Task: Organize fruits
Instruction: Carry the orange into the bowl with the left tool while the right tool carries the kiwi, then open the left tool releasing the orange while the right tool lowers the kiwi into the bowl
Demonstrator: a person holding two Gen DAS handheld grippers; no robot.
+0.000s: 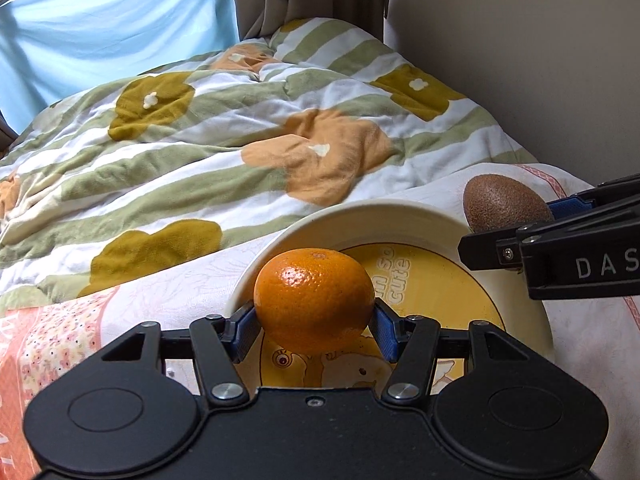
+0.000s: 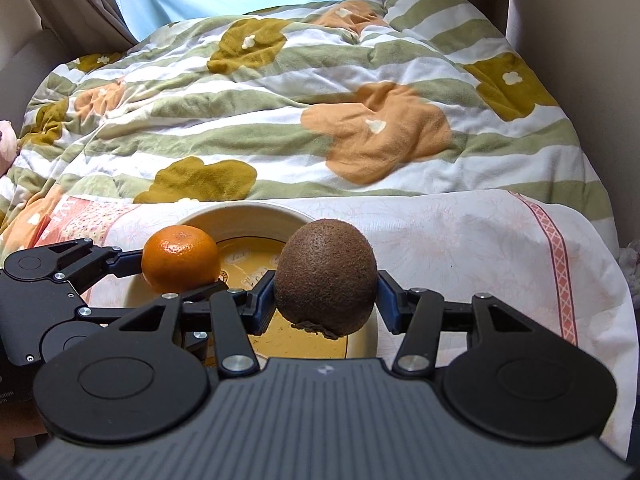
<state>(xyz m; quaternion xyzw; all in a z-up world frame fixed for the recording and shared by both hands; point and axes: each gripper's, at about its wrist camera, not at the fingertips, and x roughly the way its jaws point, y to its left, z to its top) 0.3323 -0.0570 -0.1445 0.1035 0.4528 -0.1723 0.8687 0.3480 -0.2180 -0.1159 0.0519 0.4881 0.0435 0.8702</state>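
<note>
Your left gripper [image 1: 315, 326] pinches a glossy, dimpled orange [image 1: 315, 299] between its 2 blue pads, held over the cream plate [image 1: 384, 212] with the yellow cartoon centre. Your right gripper [image 2: 326, 302] clamps a fuzzy brown, egg-shaped kiwi [image 2: 326, 276] above that plate's right rim. Beyond, a rumpled striped floral quilt [image 2: 280, 120] covers the bed.

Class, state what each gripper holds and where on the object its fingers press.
Left gripper: the orange, at its two opposite sides. Right gripper: the kiwi, also at its sides.
</note>
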